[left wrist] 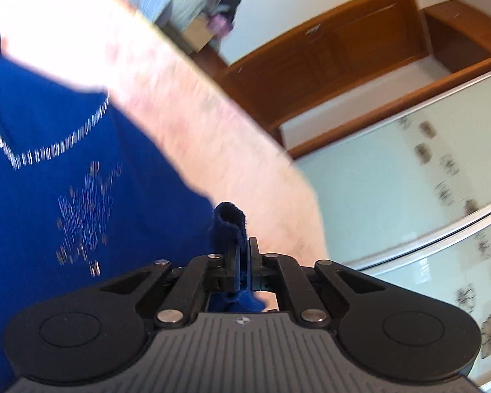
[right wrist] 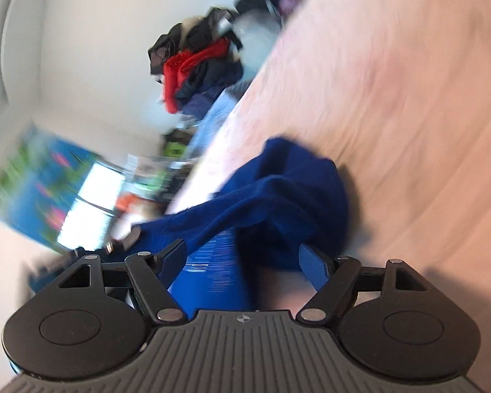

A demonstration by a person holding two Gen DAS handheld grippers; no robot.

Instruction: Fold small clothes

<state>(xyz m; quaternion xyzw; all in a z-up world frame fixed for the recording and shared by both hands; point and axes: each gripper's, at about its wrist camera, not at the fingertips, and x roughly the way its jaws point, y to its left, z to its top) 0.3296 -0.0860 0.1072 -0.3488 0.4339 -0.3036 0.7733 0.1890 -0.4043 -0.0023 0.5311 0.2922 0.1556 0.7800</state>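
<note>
A dark blue top with a sparkly neckline and a glittery motif lies on the pink bedspread, filling the left of the left wrist view. My left gripper is shut on a rolled edge of this top, and a fold of fabric sticks up between the pads. In the right wrist view the same blue top is bunched and stretched across the bedspread. My right gripper stands open; fabric lies in the gap between its fingers, but the pads do not press on it. The picture is blurred.
A heap of dark and red clothes sits beyond the bed's far edge. A colourful blue and green picture and clutter lie at the left. A wooden door and patterned glass wardrobe panels stand beside the bed.
</note>
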